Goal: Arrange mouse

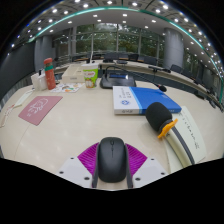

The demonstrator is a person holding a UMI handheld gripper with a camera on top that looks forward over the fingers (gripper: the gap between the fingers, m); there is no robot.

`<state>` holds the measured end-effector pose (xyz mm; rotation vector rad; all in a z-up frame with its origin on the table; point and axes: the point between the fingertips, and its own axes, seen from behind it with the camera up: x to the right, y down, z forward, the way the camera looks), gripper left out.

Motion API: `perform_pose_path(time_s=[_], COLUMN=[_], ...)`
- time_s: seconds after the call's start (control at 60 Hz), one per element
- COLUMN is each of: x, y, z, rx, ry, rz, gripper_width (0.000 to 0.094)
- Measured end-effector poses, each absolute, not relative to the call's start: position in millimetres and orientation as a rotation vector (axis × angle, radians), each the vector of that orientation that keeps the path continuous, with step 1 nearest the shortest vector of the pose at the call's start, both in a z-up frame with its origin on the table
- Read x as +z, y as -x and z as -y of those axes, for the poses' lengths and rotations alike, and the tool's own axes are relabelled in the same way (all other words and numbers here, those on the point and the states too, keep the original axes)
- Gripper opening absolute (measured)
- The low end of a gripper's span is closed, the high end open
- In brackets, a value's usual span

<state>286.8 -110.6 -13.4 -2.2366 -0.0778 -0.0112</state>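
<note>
An open-plan office. Rows of ceiling lights (pixel 100 12) hang above long desks (pixel 70 120). Office chairs (pixel 176 70) stand far right.

Black mouse (pixel 111 158), upright, lengthwise between tool (pixel 112 163) fingers, pads at both flanks, above table.

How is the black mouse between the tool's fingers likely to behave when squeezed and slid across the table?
The mouse looks like a rigid shell, so it should probably keep its shape. Its smooth, rounded sides may slip against the tool pads. Low and broad on the flat table, it seems unlikely to tip or roll, and should slide easily.
</note>
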Motion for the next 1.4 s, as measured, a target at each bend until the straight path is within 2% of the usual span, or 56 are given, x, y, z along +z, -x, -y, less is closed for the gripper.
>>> perform_pose_path(time_s=[0.217, 0.3, 0.4, 0.633, 0.75, 0.883, 1.017, 1.183, 1.35, 1.4], x=[-12, 2, 45, 177, 199, 172, 103, 25, -9, -3], y=[-286, -282, -270, -181, -106, -12, 56, 92, 103, 101], z=[114, 114, 106, 55, 19, -21, -46, -58, -52, -48], rx=[-0.058, -0.098, -0.126, -0.158, -0.123, -0.072, -0.04, -0.054, -0.005, -0.012], ry=[2.259, 2.243, 2.185, 2.014, 1.994, 2.028, 2.122, 2.219, 2.287, 2.281], rz=[-0.002, -0.013, -0.058, -0.142, -0.146, -0.118, -0.109, -0.076, -0.094, -0.095], gripper_width=[0.035, 0.0348, 0.0349, 0.035, 0.0348, 0.0347, 0.0349, 0.0354, 0.0492, 0.0672])
